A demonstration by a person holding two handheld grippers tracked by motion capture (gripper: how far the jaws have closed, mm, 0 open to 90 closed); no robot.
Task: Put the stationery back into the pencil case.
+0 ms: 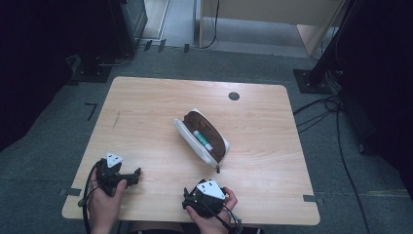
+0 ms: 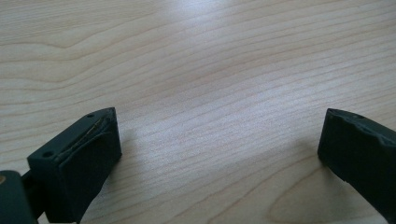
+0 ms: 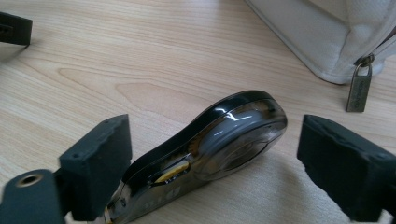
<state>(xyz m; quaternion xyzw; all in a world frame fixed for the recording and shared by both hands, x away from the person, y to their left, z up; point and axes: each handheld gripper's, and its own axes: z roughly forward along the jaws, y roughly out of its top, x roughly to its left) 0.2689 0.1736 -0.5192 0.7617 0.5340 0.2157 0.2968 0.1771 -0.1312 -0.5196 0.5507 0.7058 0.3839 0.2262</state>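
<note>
Right gripper (image 3: 212, 154): near edge of the table (image 1: 146, 102), low in the high view, held in a hand (image 1: 214, 222); jaws stand wide, down at the tabletop; a dark glossy tape dispenser (image 3: 219, 140) lies between them on the wood; left pad looks just beside or touching its narrow end, hard to tell which; right pad clear of the rounded end, a gap showing; not gripped

Dispenser: flat on the table, rounded end pointing toward the pouch (image 3: 327, 37); a yellow bit shows through its smoky shell; in the high view it is hidden under the gripper

Left gripper (image 2: 219, 140): at the near left of the table, held in the other hand (image 1: 104, 204); jaws wide apart over bare wood grain; holding nothing; well apart from the pouch

Pouch: white outside, brown inside, lying open at mid-table and set on a slant; a green-and-white pen (image 1: 202, 140) rests in it; the zip pull (image 3: 358, 88) hangs at its near corner, close beyond the dispenser

Table: light wood, a round dark cap (image 1: 234, 96) near its far edge; grey carpet around it
</note>
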